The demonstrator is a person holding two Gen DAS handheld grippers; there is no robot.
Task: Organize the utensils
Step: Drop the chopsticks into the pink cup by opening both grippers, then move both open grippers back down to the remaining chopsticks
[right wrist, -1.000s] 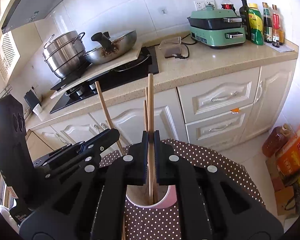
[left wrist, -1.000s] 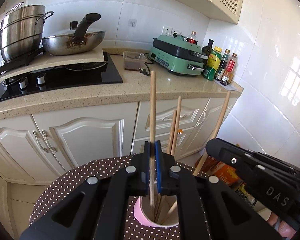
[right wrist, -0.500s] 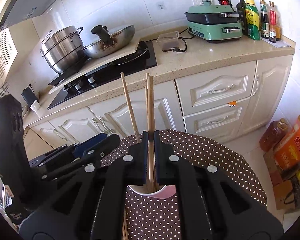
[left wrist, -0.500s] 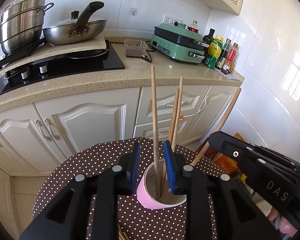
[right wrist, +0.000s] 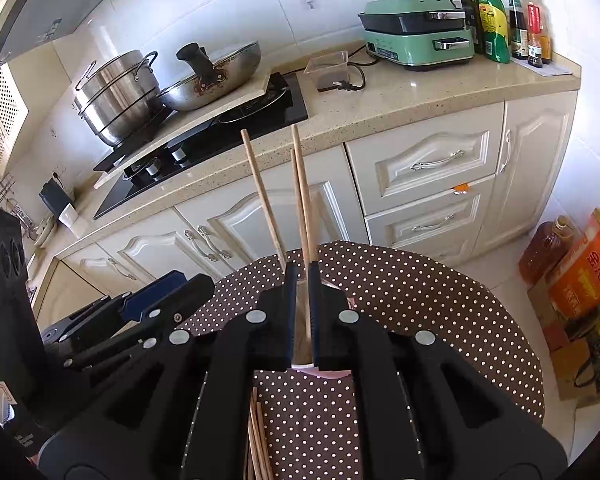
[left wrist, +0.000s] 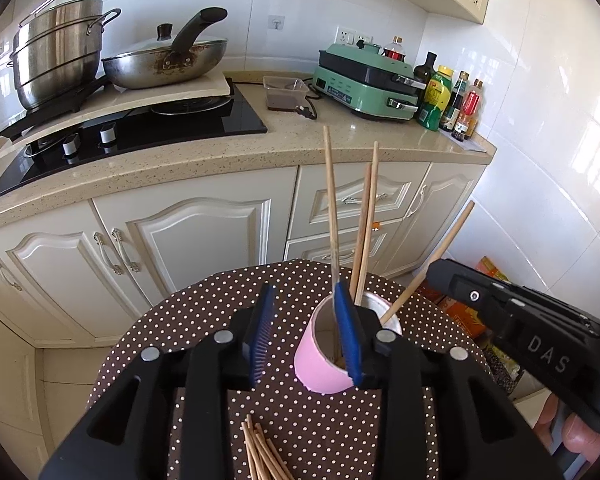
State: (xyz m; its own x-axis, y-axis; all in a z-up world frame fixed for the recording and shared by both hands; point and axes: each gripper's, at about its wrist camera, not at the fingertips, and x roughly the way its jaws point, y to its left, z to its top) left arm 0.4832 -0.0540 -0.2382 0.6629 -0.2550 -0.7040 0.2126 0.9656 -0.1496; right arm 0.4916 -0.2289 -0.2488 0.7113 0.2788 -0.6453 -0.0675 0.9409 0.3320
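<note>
A pink cup (left wrist: 323, 364) with a white rim is seen standing upright on a round table (left wrist: 204, 320) covered by a brown cloth with white dots, toward the table's far edge and a little right of its middle in the left wrist view. The cup's inside is pale and its wall is plain. Four light wooden chopsticks (left wrist: 365, 216) are held in it, thin, straight and round-tipped: one stands almost upright at the left of the mouth, two lean together beside it, and a fourth is tilted far out to the right over the rim.

More chopsticks of the same wood, the loose bundle (left wrist: 260, 456), are laid flat on the cloth near the table's near edge, fanned slightly.

The left gripper (left wrist: 304, 330) is seen just to the left of the cup, its blue-padded jaws opening; nothing is pressed between them, and the right pad overlaps the cup's near wall in the picture.

The right gripper (right wrist: 301, 312) is closed on one chopstick (right wrist: 303, 200), which is held upright over the cup's mouth; the cup (right wrist: 300, 367) is almost wholly hidden behind the fingers there.
</note>
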